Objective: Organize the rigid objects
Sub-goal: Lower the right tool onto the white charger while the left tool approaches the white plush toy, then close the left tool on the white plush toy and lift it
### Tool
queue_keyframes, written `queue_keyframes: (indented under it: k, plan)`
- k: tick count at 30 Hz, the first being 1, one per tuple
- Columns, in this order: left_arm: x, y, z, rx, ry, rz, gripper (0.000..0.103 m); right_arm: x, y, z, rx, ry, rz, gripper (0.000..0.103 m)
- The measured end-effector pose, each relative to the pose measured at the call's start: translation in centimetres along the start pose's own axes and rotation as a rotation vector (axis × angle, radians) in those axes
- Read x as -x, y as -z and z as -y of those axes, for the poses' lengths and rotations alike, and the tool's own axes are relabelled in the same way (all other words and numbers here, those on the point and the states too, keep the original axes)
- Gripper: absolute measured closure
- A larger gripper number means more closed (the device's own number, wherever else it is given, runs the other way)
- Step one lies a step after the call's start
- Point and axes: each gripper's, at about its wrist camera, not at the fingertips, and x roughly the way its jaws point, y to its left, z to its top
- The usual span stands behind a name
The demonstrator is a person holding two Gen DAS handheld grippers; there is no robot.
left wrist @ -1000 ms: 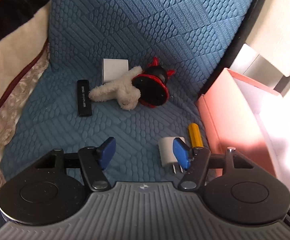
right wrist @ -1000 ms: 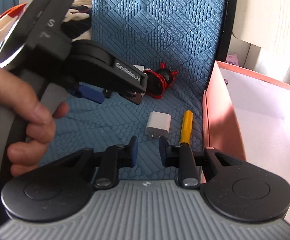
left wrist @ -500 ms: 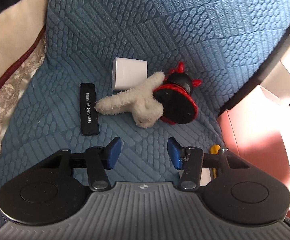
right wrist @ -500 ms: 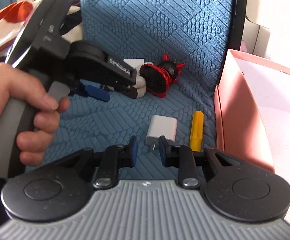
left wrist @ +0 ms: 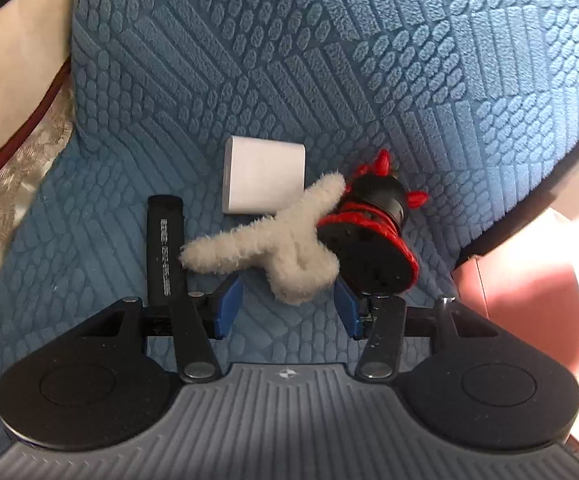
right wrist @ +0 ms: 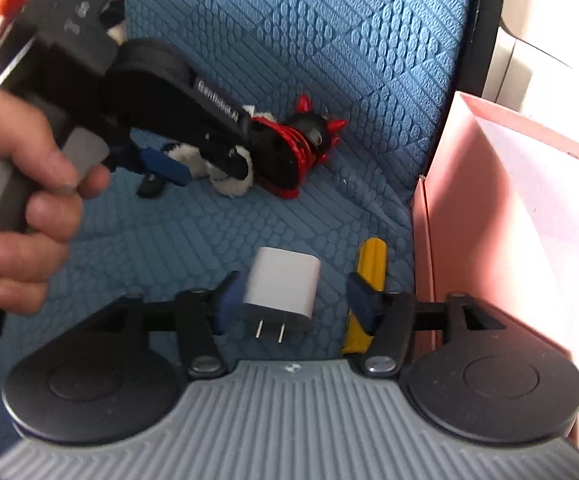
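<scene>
On the blue cushion (left wrist: 329, 60) lie a fluffy cream toy (left wrist: 273, 240), a black and red toy (left wrist: 373, 236), a white box (left wrist: 263, 180) and a black stick (left wrist: 164, 248). My left gripper (left wrist: 287, 304) is open, its fingers on either side of the cream toy's lower end. In the right wrist view, my right gripper (right wrist: 293, 304) is open around a white plug charger (right wrist: 283, 288), with a yellow cylinder (right wrist: 367, 280) just right of its right finger. The left gripper (right wrist: 193, 164) shows there over the cream toy (right wrist: 225, 176).
A pink open box (right wrist: 489, 240) stands against the cushion's right edge; it also shows in the left wrist view (left wrist: 529, 300). A cream and patterned blanket (left wrist: 5, 152) borders the cushion on the left. A hand (right wrist: 21, 200) holds the left gripper's handle.
My left gripper has moved forward to the cream toy, now between its open fingers. My right gripper has opened wider and moved up to the white charger.
</scene>
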Motion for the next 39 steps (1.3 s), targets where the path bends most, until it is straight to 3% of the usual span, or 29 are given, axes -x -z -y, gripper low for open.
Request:
queue_keyframes:
  k: [6, 10, 15, 22, 27, 39]
  plan:
    - [-1.5, 0.1, 0.9, -0.027, -0.003, -0.021, 0.046, -1.3, -0.5, -0.3, -0.025, -0.035, -0.036, 0.042]
    - [-1.8, 0.2, 1.6, -0.066, -0.053, 0.011, 0.046, -1.8, -0.2, -1.2, 0.011, 0.016, -0.058, 0.056]
    - [-2.2, 0.1, 1.7, -0.079, -0.069, 0.027, 0.047, -1.7, -0.1, -1.4, 0.013, 0.021, -0.057, 0.057]
    - [-2.1, 0.4, 2.7, -0.114, -0.107, 0.067, 0.065, -1.6, 0.1, -1.5, 0.011, 0.013, -0.063, 0.057]
    - [-1.3, 0.4, 3.1, -0.132, -0.13, 0.094, 0.065, -1.4, -0.1, -1.1, -0.001, -0.001, -0.062, 0.058]
    - [3.4, 1.1, 2.7, -0.124, -0.099, 0.126, 0.065, -0.2, 0.1, -1.1, 0.021, -0.032, -0.049, 0.058]
